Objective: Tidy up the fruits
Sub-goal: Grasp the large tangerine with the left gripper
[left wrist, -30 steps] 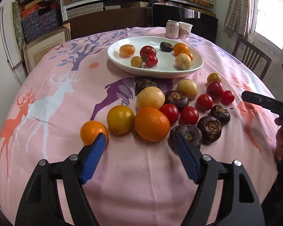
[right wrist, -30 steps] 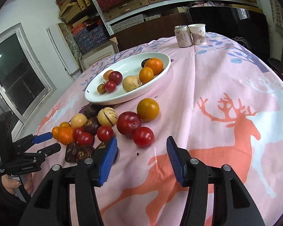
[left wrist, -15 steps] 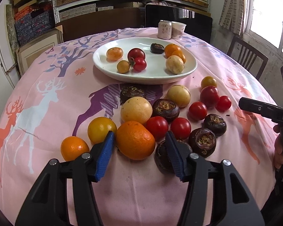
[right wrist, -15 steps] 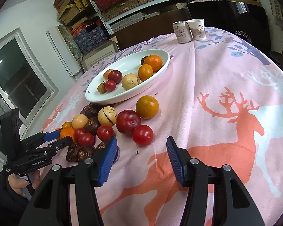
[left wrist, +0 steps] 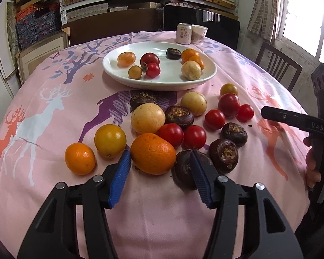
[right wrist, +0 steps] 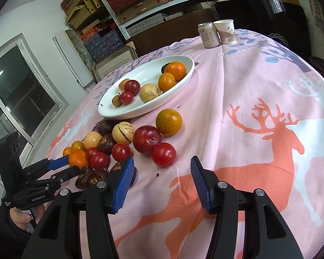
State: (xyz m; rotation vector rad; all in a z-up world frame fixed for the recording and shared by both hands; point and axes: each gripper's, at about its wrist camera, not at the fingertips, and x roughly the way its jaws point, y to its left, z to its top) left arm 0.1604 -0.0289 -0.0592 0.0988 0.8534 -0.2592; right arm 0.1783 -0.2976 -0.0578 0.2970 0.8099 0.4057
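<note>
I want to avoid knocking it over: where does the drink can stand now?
In both wrist views the drink can stands upright at the table's far edge, beyond the white plate, close beside the paper cup.

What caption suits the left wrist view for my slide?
Left gripper open around a large orange amid loose fruit on a pink deer tablecloth, white plate beyond.

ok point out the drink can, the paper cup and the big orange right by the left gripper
drink can (left wrist: 184, 33), left wrist view, front of its label
paper cup (right wrist: 226, 32), right wrist view, printed side wall
big orange (left wrist: 153, 153), left wrist view, middle of its peel
</note>
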